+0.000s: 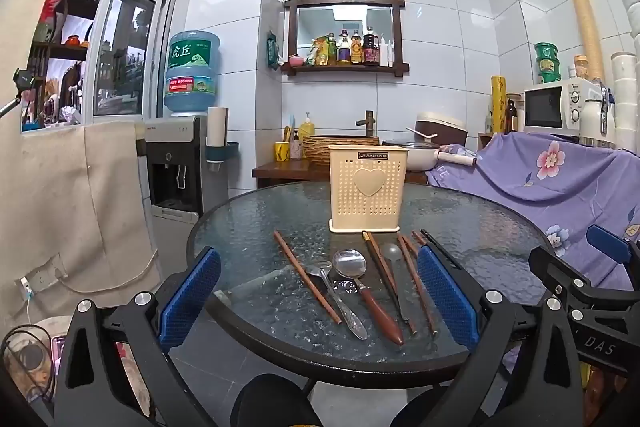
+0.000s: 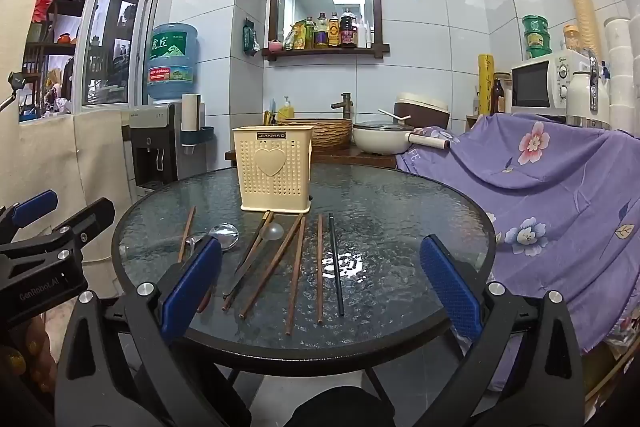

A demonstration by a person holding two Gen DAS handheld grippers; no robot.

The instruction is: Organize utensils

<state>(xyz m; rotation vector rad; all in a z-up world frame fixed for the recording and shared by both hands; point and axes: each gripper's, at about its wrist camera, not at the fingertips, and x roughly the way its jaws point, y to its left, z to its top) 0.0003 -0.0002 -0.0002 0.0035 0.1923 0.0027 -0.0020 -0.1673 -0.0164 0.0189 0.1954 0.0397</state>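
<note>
— Holder first, from the left wrist: what's in the cream perforated plastic utensil holder with a heart on its front (image 1: 365, 185)?

— Its inside can't be seen. It stands upright on the round textured-glass table (image 1: 248, 211). Just in front lie brown wooden chopsticks (image 1: 306, 277), a steel spoon with a brown handle (image 1: 362, 283), a smaller steel spoon (image 1: 336, 293) and a grey ladle-like spoon (image 1: 394, 267). The left gripper (image 1: 318, 297) has its blue-padded fingers (image 1: 192, 295) spread wide, holding nothing.

— And the right wrist?

— Same holder (image 2: 273, 169), left of centre; a black chopstick (image 2: 336, 263) lies rightmost. The right gripper (image 2: 320, 285) is also spread wide and empty.
</note>
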